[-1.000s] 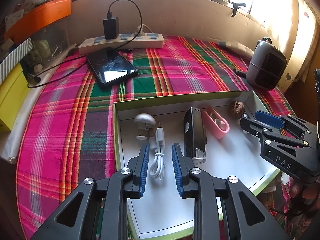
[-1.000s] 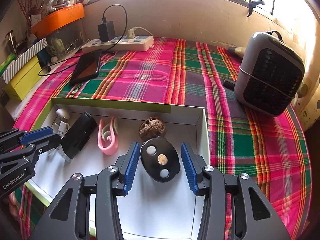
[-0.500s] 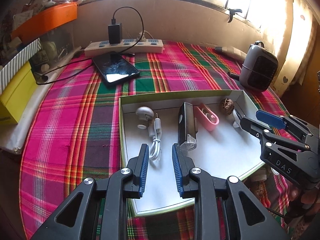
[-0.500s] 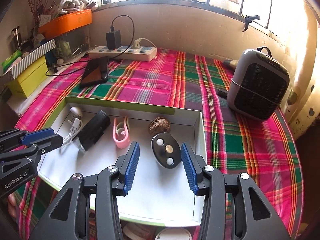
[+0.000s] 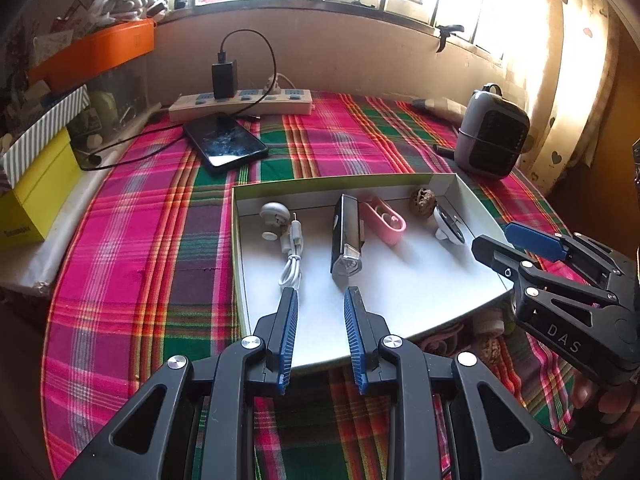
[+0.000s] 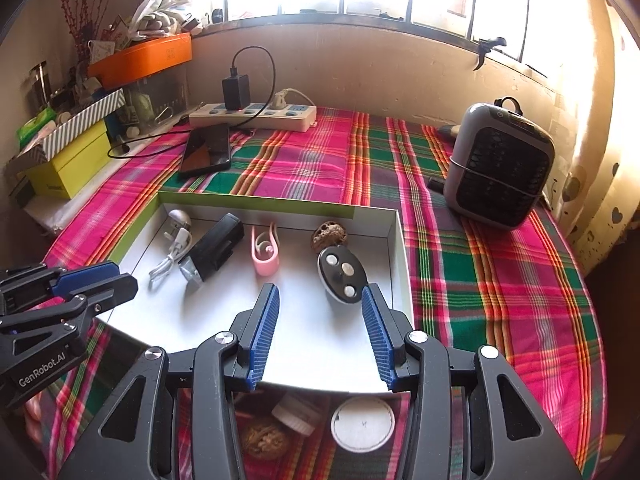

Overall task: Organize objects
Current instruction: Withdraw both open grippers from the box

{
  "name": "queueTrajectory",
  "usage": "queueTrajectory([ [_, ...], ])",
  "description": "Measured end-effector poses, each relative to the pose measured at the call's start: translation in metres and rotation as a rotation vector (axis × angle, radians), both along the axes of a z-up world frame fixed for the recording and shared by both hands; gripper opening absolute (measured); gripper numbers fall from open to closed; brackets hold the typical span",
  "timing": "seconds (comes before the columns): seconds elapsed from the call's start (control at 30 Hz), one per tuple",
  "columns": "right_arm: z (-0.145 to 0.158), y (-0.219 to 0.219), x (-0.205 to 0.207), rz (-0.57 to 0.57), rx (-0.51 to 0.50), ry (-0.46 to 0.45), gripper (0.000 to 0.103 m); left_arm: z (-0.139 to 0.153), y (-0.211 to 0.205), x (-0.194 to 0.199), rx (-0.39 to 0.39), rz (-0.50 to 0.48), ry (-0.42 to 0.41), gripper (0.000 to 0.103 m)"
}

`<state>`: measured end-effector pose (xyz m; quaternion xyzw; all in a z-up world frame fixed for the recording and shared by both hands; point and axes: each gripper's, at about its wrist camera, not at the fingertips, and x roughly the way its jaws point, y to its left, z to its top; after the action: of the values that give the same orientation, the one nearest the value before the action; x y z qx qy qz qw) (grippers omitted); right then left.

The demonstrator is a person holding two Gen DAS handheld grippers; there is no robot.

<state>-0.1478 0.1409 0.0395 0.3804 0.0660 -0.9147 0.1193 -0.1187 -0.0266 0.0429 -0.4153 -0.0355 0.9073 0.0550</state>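
I had both grippers spread, empty. Right gripper [image 6: 320, 300] nearer: black oval remote [image 6: 342, 274] lay dead ahead in tray [image 6: 394, 248], long axis along fingers. Left gripper [image 5: 319, 300] faced flashlight [image 5: 346, 236].

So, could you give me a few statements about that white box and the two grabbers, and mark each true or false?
1. The pink clip lies inside the box. True.
2. The right gripper is clamped on the black disc. False: it is open, holding nothing.
3. The phone lies in the box. False: it is on the cloth by the power strip.
4. The left gripper holds nothing. True.
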Motion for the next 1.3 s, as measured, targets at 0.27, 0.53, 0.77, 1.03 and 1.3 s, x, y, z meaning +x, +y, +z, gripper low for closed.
queueTrajectory([
  [0.27, 0.001, 0.002, 0.018, -0.011, -0.004, 0.007, 0.045, 0.002, 0.002, 0.016, 0.003, -0.008, 0.012, 0.022],
  [0.53, 0.001, 0.012, 0.040, -0.032, -0.041, 0.021, 0.045, 0.000, 0.010, 0.034, 0.022, -0.054, 0.024, 0.022],
  [0.77, -0.007, 0.023, 0.051, -0.060, -0.028, 0.014, 0.045, -0.010, 0.019, 0.043, 0.037, -0.085, 0.006, 0.022],
  [1.03, -0.015, 0.037, 0.062, -0.082, -0.044, 0.009, 0.045, -0.019, 0.029, 0.047, 0.052, -0.130, -0.006, 0.022],
  [1.3, -0.027, 0.053, 0.067, -0.106, -0.072, -0.019, 0.045, -0.026, 0.038, 0.047, 0.071, -0.167, -0.024, 0.027],
])
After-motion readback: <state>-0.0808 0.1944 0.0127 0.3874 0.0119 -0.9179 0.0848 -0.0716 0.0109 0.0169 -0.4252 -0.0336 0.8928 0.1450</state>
